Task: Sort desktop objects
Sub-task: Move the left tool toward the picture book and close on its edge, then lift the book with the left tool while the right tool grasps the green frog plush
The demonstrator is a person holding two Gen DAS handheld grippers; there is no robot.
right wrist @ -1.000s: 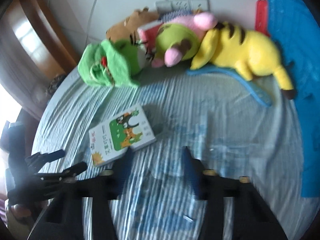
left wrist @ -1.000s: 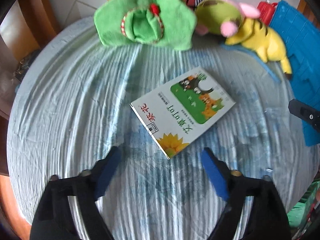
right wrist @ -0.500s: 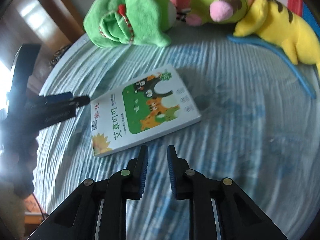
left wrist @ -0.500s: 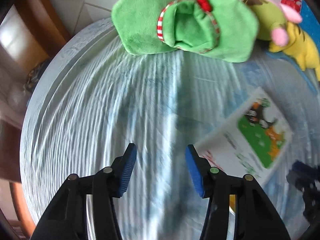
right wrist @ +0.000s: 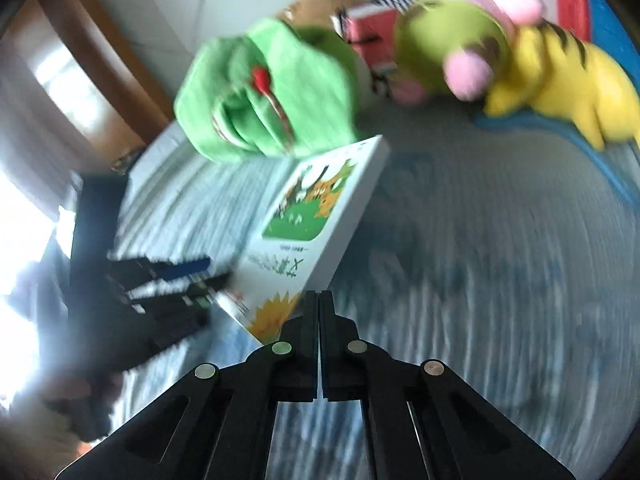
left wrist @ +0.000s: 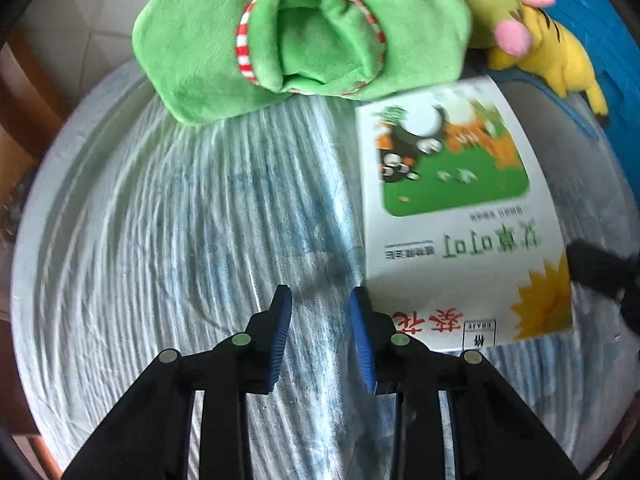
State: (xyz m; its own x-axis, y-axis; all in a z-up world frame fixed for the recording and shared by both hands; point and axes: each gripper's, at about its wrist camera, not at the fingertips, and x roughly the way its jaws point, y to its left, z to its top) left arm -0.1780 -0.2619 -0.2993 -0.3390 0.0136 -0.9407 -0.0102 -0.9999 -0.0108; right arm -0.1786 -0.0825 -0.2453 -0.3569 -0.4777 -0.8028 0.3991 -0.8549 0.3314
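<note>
A white box (left wrist: 452, 220) with a green cartoon picture and a sunflower lies on the striped cloth, its far end against the green plush (left wrist: 304, 36). My left gripper (left wrist: 320, 312) hovers over bare cloth at the box's near left corner. Its jaws are closing, with only cloth between the blue pads (left wrist: 362, 332). In the right wrist view the box (right wrist: 316, 216) looks tilted, its white side showing. My right gripper (right wrist: 319, 300) is shut with nothing in it, its tips at the box's sunflower corner. The left gripper (right wrist: 172, 280) shows on the box's other side.
A yellow striped plush (left wrist: 552, 52) and an olive-and-pink plush (left wrist: 492, 4) lie at the back right. A blue ribbed mat (left wrist: 600, 20) covers the right edge. A red-and-white box (right wrist: 372, 28) sits behind the plushes. The round table's cloth (left wrist: 160, 240) spreads to the left.
Both grippers' jaws have drawn together, the right fully. The box has turned and slid toward the green plush. The right gripper has come up to the box's near corner.
</note>
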